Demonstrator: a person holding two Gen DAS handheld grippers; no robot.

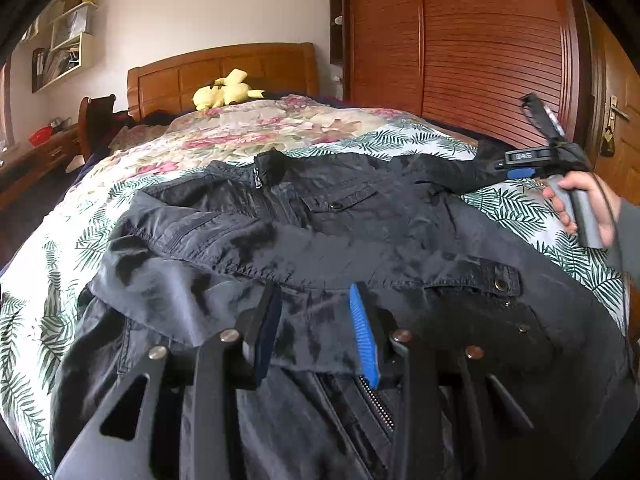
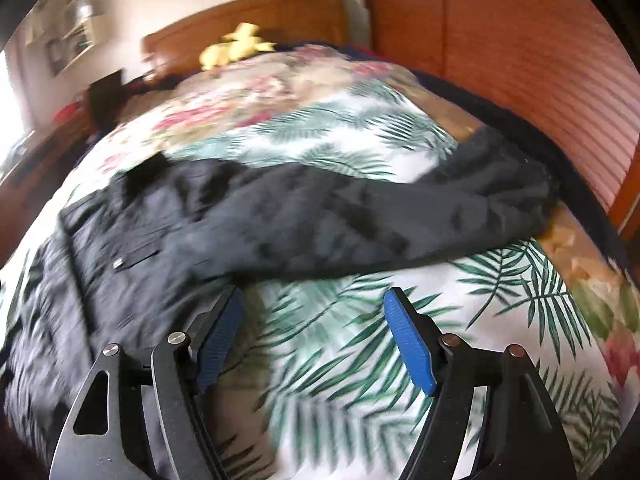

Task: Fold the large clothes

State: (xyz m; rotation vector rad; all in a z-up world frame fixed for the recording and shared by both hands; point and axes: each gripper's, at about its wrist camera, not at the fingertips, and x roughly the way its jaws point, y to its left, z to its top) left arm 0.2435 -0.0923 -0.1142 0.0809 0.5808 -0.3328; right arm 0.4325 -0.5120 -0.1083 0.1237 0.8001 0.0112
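A dark navy jacket (image 1: 360, 232) lies spread on the bed, zipper and collar toward the headboard, one sleeve folded across its front. My left gripper (image 1: 316, 320) hangs over the jacket's lower part, its jaws partly apart with a fold of fabric between the blue pads; whether it grips is unclear. My right gripper (image 2: 316, 316) is open and empty over the bedspread, beside the jacket (image 2: 280, 216), whose other sleeve stretches right. The right gripper also shows in the left wrist view (image 1: 516, 164), held by a hand at the jacket's far right sleeve.
The bed is covered by a leaf-print spread (image 2: 360, 360) and a floral quilt (image 1: 248, 128). A yellow plush toy (image 1: 224, 90) sits at the wooden headboard. A wooden wardrobe (image 1: 460, 40) stands right of the bed; a desk and chair (image 1: 96, 120) stand left.
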